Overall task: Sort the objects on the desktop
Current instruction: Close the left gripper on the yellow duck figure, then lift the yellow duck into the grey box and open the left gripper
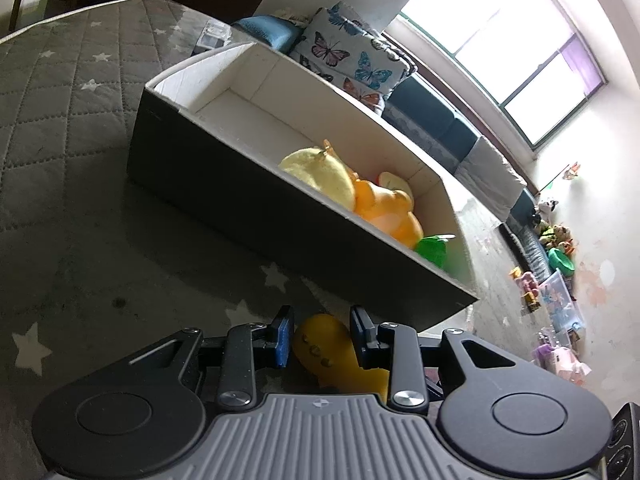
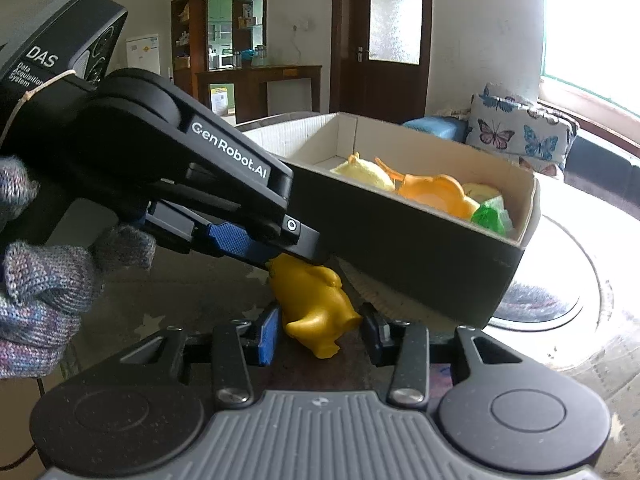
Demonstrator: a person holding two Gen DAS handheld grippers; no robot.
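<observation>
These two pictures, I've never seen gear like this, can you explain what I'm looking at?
A person holds a hand-held gripper in each hand; each carries a camera looking along its two fingers, and each picture comes from one of them. The left view shows the left gripper around a yellow toy. The right view shows the right gripper shut on that same toy, with the left gripper reaching in from the left, held by a gloved hand. Both pinch the toy, which is on a grey star-patterned cloth. Behind it stands a box holding plush toys.
</observation>
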